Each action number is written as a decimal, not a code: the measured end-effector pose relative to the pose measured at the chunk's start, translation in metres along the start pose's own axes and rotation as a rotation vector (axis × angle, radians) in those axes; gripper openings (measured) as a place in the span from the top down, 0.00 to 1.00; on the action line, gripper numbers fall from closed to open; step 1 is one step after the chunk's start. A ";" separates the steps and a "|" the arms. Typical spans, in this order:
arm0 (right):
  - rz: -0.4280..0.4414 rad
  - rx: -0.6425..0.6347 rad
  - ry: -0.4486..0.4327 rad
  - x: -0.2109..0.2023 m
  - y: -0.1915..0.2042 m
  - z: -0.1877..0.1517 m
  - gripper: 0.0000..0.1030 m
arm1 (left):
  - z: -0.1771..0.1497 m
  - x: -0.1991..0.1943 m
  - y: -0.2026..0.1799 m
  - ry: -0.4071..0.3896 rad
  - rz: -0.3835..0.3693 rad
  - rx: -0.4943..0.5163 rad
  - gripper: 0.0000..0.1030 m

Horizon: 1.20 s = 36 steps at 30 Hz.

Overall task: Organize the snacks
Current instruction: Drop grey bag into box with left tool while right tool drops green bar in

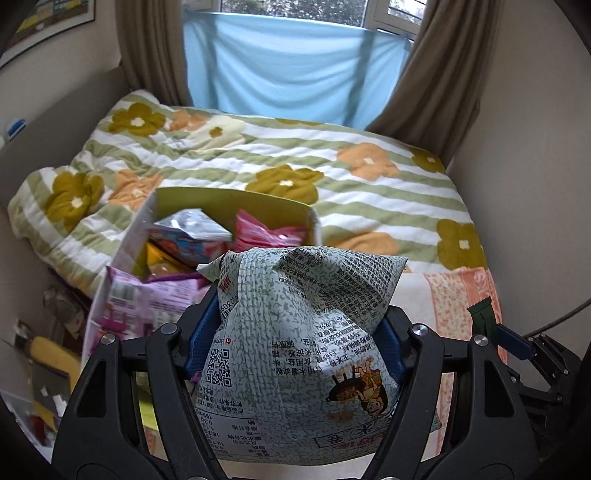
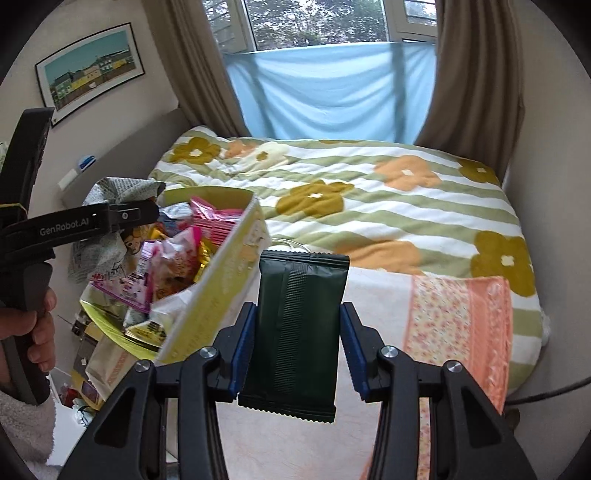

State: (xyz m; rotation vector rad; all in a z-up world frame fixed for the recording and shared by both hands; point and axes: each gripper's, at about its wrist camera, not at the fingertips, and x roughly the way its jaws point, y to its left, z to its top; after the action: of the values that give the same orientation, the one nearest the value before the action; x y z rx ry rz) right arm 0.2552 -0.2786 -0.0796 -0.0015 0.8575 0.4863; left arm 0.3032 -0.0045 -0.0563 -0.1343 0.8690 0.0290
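A yellow cardboard box (image 2: pixel 218 295) is sitting on the flowered striped quilt (image 2: pixel 388 192), holding crinkled snack packets (image 2: pixel 177 258). The pale green printed bag (image 1: pixel 295 354) is hanging just beside it, with the dark green ridged packet (image 2: pixel 295 332) lying further right over the peach floral cloth (image 2: pixel 458 325).

Before you: a bed (image 2: pixel 369 206) under a striped floral quilt (image 1: pixel 258 162), brown curtains (image 2: pixel 476 74) flanking a daylit window (image 2: pixel 317 22), blue cloth (image 2: pixel 332 92) below, framed picture (image 2: pixel 90 70) on the left wall.

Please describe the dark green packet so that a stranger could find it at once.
Start at the flowered quilt on the bed, then look right of the yellow snack box. The green packet stands upright in the right claw: plain and dark, unlike the box's bright bags.
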 end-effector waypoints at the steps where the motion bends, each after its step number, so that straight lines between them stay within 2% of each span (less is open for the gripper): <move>1: 0.012 -0.012 -0.005 0.003 0.012 0.005 0.60 | 0.004 -0.001 0.012 -0.006 0.005 -0.004 0.33; 4: 0.033 -0.034 -0.018 0.015 0.047 0.016 0.60 | 0.017 0.004 0.047 -0.009 0.004 -0.002 0.33; 10: 0.049 0.014 0.014 0.052 0.101 0.028 0.60 | 0.042 0.032 0.098 0.039 -0.018 0.045 0.32; 17: -0.006 0.098 0.052 0.082 0.134 0.029 0.60 | 0.059 0.077 0.118 0.134 -0.094 0.153 0.32; 20: -0.042 0.139 0.073 0.086 0.137 0.025 0.60 | 0.063 0.088 0.114 0.139 -0.117 0.198 0.22; 21: -0.053 0.152 0.079 0.087 0.138 0.024 0.60 | 0.064 0.089 0.114 0.139 -0.125 0.209 0.09; 22: -0.060 0.164 0.084 0.089 0.138 0.023 0.60 | 0.064 0.089 0.113 0.134 -0.129 0.218 0.00; 27: -0.074 0.168 0.090 0.088 0.144 0.020 0.60 | 0.061 0.073 0.119 0.109 -0.122 0.240 0.00; 31: -0.072 0.138 0.088 0.091 0.149 0.020 0.60 | 0.050 0.039 0.136 0.052 -0.099 0.192 0.00; 36: -0.052 0.116 0.089 0.095 0.160 0.024 0.60 | 0.039 0.018 0.158 0.032 -0.069 0.157 0.00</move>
State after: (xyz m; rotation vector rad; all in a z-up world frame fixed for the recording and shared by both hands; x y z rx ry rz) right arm 0.2592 -0.0920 -0.1019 0.0610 0.9692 0.3897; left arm 0.3320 0.1566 -0.0622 -0.0181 0.8945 -0.1062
